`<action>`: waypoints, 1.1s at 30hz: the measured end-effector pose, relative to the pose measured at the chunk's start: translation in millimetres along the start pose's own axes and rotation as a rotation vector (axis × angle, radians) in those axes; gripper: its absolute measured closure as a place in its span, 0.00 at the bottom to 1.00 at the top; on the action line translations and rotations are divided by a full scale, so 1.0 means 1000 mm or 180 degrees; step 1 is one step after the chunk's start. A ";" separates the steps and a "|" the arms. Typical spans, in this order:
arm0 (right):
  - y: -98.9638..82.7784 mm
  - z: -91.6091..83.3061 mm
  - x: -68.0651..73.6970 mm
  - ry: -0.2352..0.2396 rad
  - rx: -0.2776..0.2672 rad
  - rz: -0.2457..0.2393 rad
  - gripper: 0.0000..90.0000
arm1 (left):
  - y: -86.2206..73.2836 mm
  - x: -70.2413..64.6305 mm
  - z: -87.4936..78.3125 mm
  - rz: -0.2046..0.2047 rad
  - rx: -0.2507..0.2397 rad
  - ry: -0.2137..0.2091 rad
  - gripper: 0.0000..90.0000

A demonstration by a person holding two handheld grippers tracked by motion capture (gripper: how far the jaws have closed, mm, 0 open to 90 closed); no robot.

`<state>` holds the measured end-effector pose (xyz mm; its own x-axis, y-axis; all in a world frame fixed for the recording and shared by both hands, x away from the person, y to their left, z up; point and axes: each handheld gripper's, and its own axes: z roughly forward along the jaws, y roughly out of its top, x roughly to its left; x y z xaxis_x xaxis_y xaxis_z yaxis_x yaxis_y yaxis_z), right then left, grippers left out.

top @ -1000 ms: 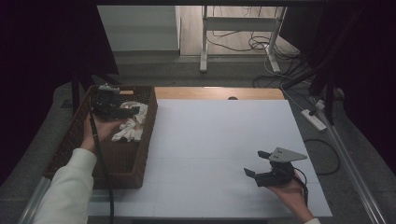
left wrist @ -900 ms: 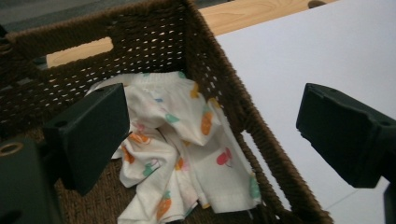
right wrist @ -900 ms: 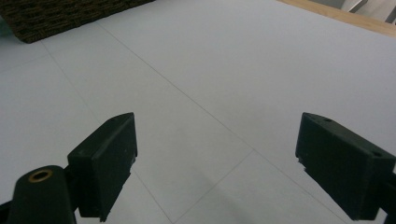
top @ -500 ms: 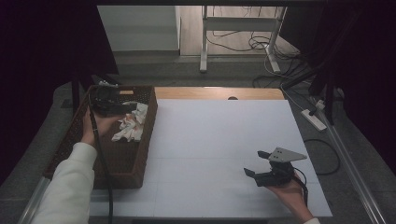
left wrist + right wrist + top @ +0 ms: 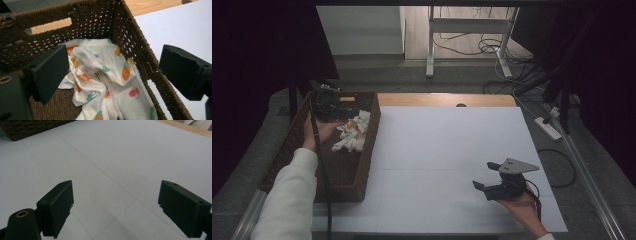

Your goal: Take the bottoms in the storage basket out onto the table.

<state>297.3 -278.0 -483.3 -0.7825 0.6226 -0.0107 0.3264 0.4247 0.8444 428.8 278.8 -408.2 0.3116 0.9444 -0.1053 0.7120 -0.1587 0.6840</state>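
— Where is your left arm?

— It stretches forward along the left side of the table; my white sleeve [image 5: 287,200] runs up to my hand, which holds the left gripper [image 5: 328,105] over the far end of the brown wicker basket [image 5: 347,177]; its cable trails back along my forearm.

— And its jaws?

— Spread wide, with nothing between them; in the left gripper view they stand on either side of the printed cloth [image 5: 100,82], above it and not touching; one jaw hangs over the basket's inside, the other over its right wall and the white table top [image 5: 180,27].

— Where does the cloth lie?

— Crumpled in the basket's far right corner, against the woven wall; it is white with small fruit prints.

— Your right hand?

— It rests low at the near right part of the table, palm under the right gripper [image 5: 494,182]; the jaws point left across the white surface; they are spread too, and hold nothing; the grey plate sits on top.
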 end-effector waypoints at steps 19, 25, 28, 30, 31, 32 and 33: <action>0.000 0.002 0.001 0.0011 0.0034 -0.0018 0.15 | -0.011 0.016 0.036 -0.0216 0.0276 0.0002 0.10; -0.001 0.002 0.000 0.0003 0.0033 -0.0017 0.15 | -0.013 0.016 0.042 -0.0230 0.0320 0.0008 0.10; -0.001 0.002 0.001 0.0004 0.0045 -0.0022 0.15 | -0.013 0.015 0.044 -0.0229 0.0332 0.0011 0.10; -0.001 0.002 0.001 -0.0002 0.0058 -0.0028 0.15 | -0.014 0.015 0.046 -0.0214 0.0359 0.0016 0.10; -0.001 0.002 0.001 -0.0003 0.0060 -0.0030 0.15 | -0.014 0.015 0.048 -0.0224 0.0363 0.0021 0.10; -0.001 0.002 0.001 -0.0011 0.0060 -0.0032 0.15 | -0.014 0.015 0.049 -0.0222 0.0378 0.0027 0.10; -0.001 0.002 0.001 -0.0018 0.0059 -0.0035 0.15 | -0.016 0.015 0.052 -0.0237 0.0402 0.0036 0.10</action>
<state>297.4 -276.3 -484.9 -0.7832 0.6214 -0.0230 0.3276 0.4438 0.8341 455.3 280.9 -458.5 0.2485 0.9579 -0.1438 0.8067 -0.1225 0.5781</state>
